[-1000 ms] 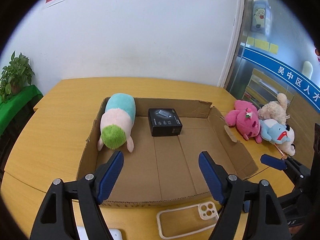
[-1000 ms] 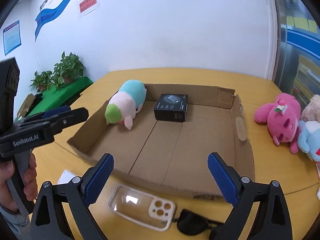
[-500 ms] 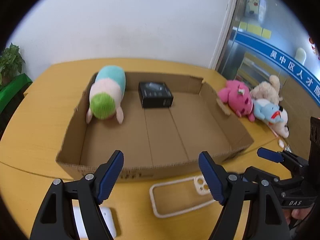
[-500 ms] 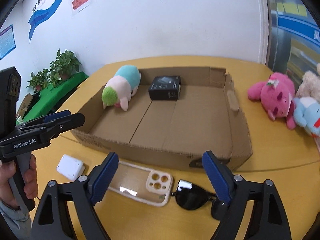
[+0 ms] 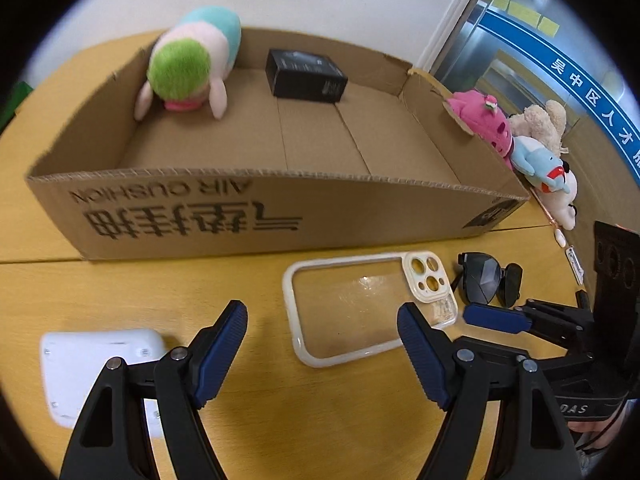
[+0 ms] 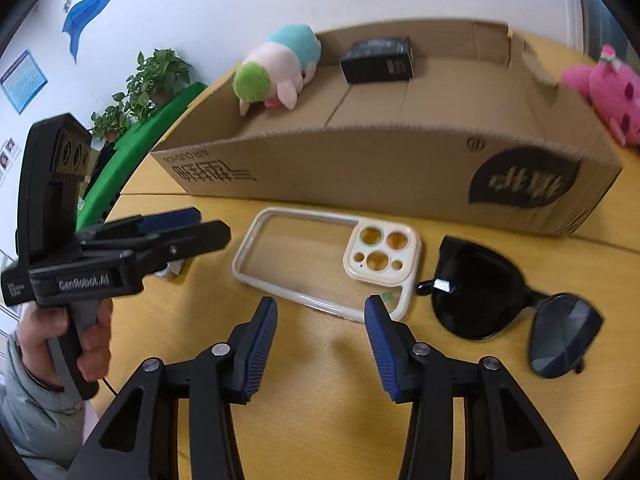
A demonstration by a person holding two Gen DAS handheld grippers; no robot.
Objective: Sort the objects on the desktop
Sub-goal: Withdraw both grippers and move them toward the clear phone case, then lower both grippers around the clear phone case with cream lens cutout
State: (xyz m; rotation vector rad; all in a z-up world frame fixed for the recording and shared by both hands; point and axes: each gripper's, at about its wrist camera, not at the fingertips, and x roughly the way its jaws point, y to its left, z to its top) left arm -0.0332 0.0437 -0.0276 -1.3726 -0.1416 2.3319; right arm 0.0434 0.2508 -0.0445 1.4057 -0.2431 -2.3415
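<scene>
Lying flat on desk [image 6: 320, 400] before cardboard box [image 6: 360, 168]: phone case [image 6: 320, 268], light, flexible, slippery; best pinched at rim. Right claw [image 6: 320, 332] narrowing, empty; left claw [image 5: 320, 344] wide, empty.

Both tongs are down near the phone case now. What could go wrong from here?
The right tongs, jaws just narrowing with nothing between them, reach only the phone case's near edge; it lies flat, so the pads may slip off. The sunglasses sit close beside it and could get knocked. The left tongs hover over the same case, so the two may collide.
</scene>
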